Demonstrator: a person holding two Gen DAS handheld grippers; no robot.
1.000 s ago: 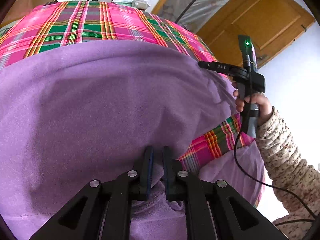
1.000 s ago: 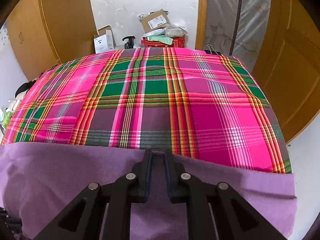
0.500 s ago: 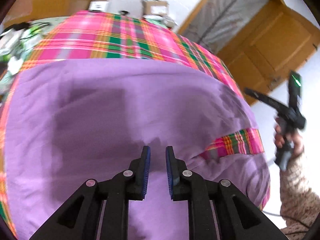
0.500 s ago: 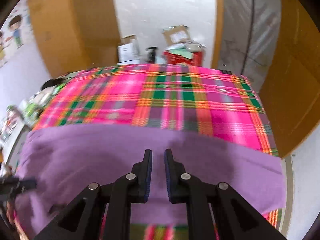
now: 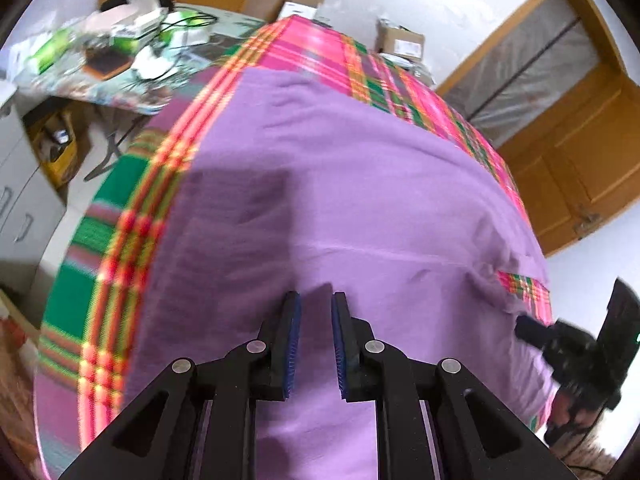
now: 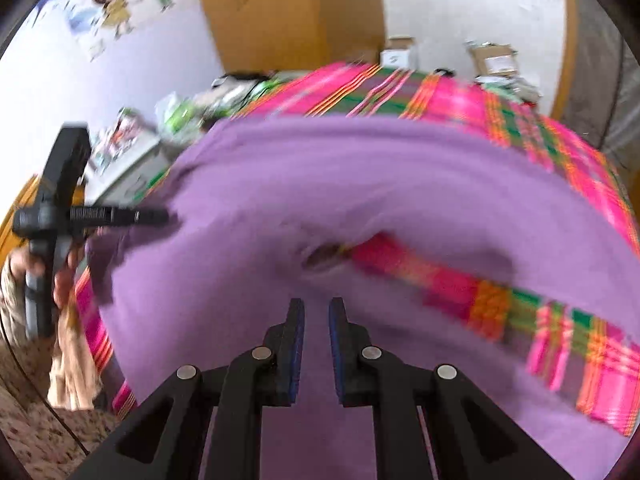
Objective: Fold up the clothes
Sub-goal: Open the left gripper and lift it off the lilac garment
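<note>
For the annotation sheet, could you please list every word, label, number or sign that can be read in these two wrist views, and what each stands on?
No text can be read in either view.
Brown cardboard box by the far wall: white label, print too small.
White cardboard box: markings blurred.
Black bar of the left gripper seen from the right wrist: pale lettering, too blurred.
Cartoon children wall stickers: pictures only, no words legible.

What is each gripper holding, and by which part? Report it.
Nothing. The left gripper and right gripper both stand slightly open above the purple garment, with no cloth between the pads.
</note>
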